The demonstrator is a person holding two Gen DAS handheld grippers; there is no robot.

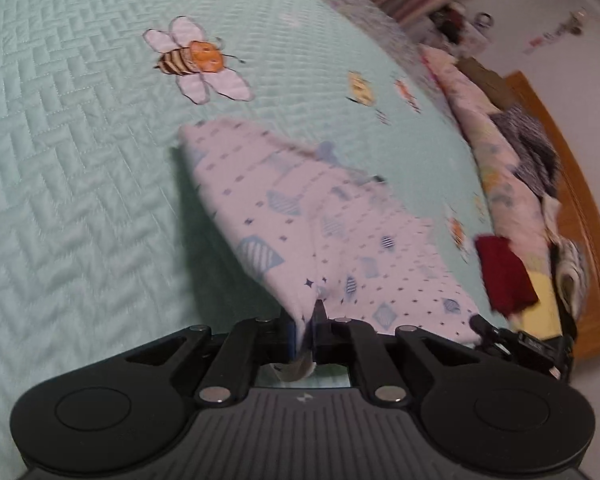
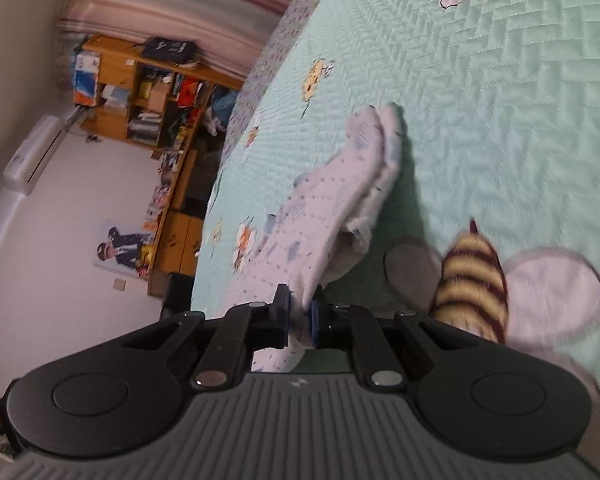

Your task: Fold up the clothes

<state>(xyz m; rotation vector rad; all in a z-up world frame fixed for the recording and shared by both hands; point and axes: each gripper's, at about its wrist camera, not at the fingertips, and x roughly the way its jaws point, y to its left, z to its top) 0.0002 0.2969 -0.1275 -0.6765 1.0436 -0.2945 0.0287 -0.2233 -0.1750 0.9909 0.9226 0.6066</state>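
Clearly both claws have the same garment, a white cloth printed with small blue diamonds and dots, and it hangs between them just above the mint quilted bed. The left claw is pinched narrow on one edge, cloth bunched between its jaws; from there the garment runs away toward 12 and 11 o'clock, its far folded end drooping near the bee print. The right claw is likewise clamped down on a fold of the cloth, which stretches off toward 1 o'clock to a rounded far end over the bed. So the long axis lies ahead of each claw, not across them, and both grips sit at the near end.

My reading is that a fold is under way: the held edge likely needs carrying forward over the far end, both hands together. Neither hand looks nearer; the risk is uneven travel skewing the crease. Blur hides the fine lie of the layers. A pile of other clothes lies at 3 o'clock along the bed's edge.
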